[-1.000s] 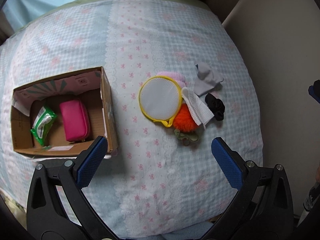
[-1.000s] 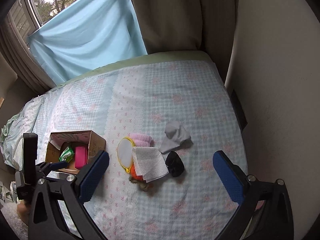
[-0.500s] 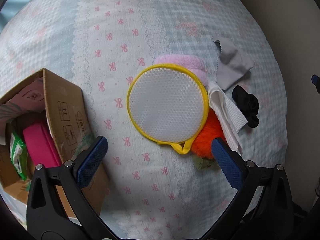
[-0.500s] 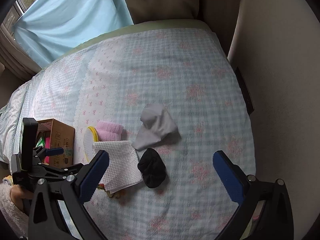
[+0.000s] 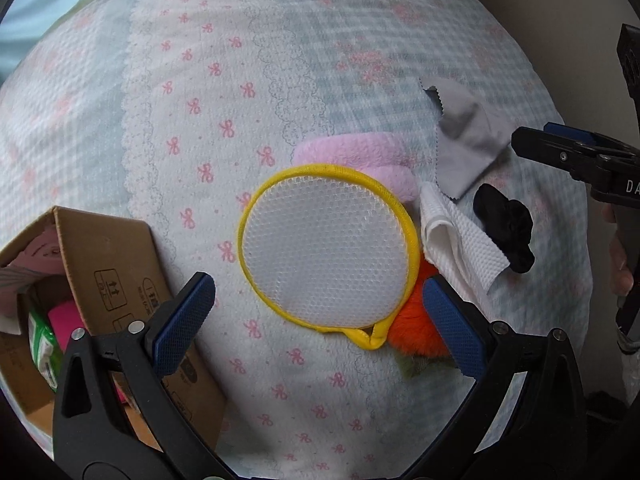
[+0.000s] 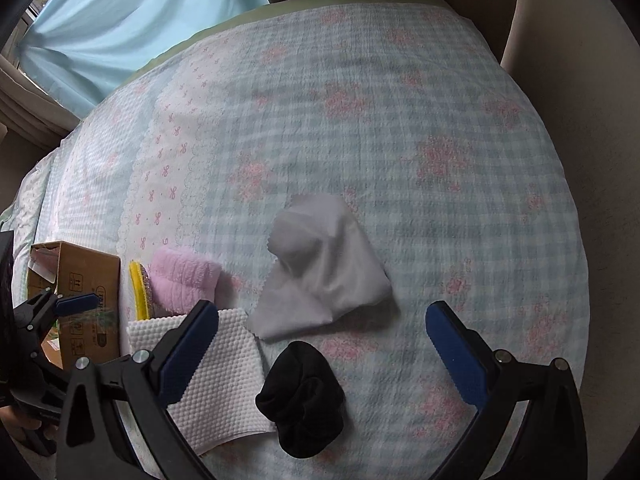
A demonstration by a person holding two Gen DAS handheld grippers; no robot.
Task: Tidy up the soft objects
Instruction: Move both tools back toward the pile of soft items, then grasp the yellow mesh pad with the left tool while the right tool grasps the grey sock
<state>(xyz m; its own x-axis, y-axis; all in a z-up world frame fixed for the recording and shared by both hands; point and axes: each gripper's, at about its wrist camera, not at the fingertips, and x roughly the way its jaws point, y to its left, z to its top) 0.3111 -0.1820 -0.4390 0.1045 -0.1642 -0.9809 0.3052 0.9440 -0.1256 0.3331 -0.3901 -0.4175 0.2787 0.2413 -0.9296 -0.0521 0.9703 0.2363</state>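
Note:
A pile of soft things lies on the bed. On top is a round white mesh pouch with a yellow rim (image 5: 328,248), over a pink fleece roll (image 5: 356,156) (image 6: 186,280) and an orange fluffy thing (image 5: 412,328). Beside them lie a white waffle cloth (image 5: 460,236) (image 6: 220,368), a grey cloth (image 5: 468,140) (image 6: 324,272) and a black rolled sock (image 5: 506,228) (image 6: 304,396). My left gripper (image 5: 318,320) hangs open just above the pouch. My right gripper (image 6: 322,344) hangs open above the sock and the grey cloth, holding nothing.
An open cardboard box (image 5: 108,264) (image 6: 86,276) stands left of the pile with a pink pouch (image 5: 62,316) and a green packet (image 5: 42,340) inside. The bed cover (image 6: 400,120) reaches a beige wall (image 6: 580,80) on the right and a blue curtain (image 6: 132,20) at the back.
Both grippers have come down and closer to the pile. The left one now sits over the mesh pouch, the right one over the sock and grey cloth. Nothing was gripped.

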